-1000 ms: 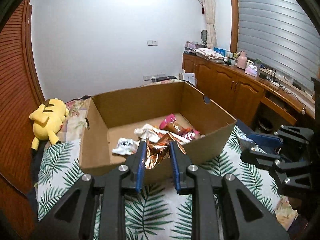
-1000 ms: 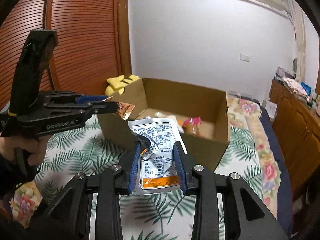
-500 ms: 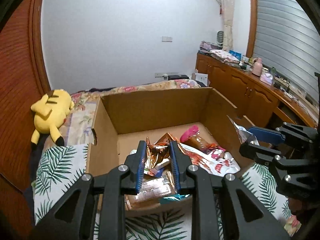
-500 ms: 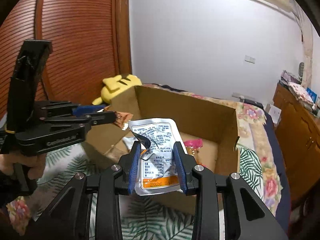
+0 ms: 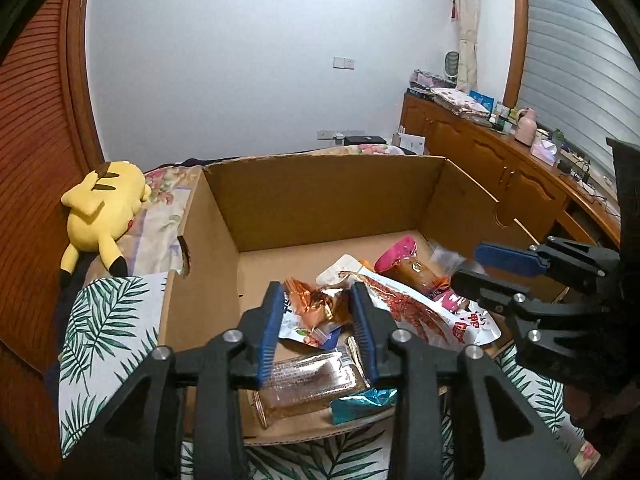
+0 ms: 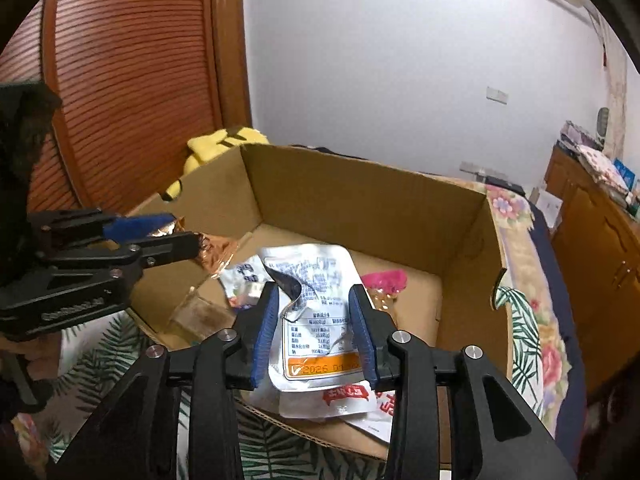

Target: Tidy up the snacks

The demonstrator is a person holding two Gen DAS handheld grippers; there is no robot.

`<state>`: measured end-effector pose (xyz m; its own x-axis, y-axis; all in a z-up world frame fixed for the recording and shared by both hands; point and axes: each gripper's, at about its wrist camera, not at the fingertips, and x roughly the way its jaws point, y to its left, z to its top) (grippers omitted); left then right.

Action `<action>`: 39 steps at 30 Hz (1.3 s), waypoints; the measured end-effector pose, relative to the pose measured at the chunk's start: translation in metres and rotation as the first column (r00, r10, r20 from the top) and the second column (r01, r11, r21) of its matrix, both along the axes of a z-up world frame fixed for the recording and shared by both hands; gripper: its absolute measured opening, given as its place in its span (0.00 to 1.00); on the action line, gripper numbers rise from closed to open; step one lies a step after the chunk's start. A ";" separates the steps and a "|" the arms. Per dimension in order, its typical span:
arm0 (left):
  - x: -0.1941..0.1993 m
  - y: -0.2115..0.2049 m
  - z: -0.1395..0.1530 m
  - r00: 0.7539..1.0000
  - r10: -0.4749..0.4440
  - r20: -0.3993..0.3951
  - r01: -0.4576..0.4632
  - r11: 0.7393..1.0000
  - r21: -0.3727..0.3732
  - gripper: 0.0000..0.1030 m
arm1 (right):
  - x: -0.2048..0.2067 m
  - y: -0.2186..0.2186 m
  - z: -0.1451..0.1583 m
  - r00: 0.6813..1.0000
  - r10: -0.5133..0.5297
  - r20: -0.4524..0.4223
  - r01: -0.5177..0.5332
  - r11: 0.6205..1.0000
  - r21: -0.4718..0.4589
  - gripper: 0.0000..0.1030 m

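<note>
Your left gripper [image 5: 316,326] was clamped on a crinkled copper foil snack [image 5: 320,308], the wrapper pinched between the two blue pads and poking up above them. You held it level, pointing forward over the near wall of the cardboard box [image 5: 320,200], so the snack hung above the box floor rather than resting on it. Your right gripper [image 6: 314,334] was closed on a silver pouch [image 6: 316,304] with a printed label and an orange date strip; the pouch stood upright between the fingers, its upper half bent and rising past the fingertips. That gripper too reached over the box's near edge, tilted slightly down.

From the right wrist view, the left gripper [image 6: 176,236] came in from the left side with the copper wrapper at its tip, just beside the pouch but apart from it. From the left wrist view, the right gripper [image 5: 492,272] sat to the right, above the box's right part.

Below both lay a red-and-white packet [image 5: 420,312], a pink-capped snack [image 5: 404,260], a clear wrapped bar [image 5: 308,376] and a teal packet [image 5: 360,404].

A second earlier both grippers had been short of the box, over the leaf-print bedspread [image 5: 108,320]; you had carried them forward with grips unchanged. A yellow plush [image 5: 104,208] lay left of the box.
</note>
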<state>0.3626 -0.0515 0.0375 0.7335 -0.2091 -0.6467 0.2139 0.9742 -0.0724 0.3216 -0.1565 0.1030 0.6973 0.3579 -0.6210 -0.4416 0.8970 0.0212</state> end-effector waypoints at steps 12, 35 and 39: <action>-0.052 0.001 0.025 0.998 0.046 0.043 -0.048 0.998 0.031 0.48 | -0.047 -0.014 0.017 0.999 -0.035 0.007 0.035 0.997 0.075 0.44; -0.213 0.001 0.054 0.977 0.071 0.202 -0.088 0.993 0.074 0.69 | -0.197 -0.033 0.045 0.990 -0.108 0.093 0.094 0.985 0.148 0.60; -0.231 0.005 0.053 0.974 0.090 0.207 -0.105 0.993 0.061 0.77 | -0.211 -0.033 0.042 0.986 -0.129 0.109 0.113 0.984 0.141 0.72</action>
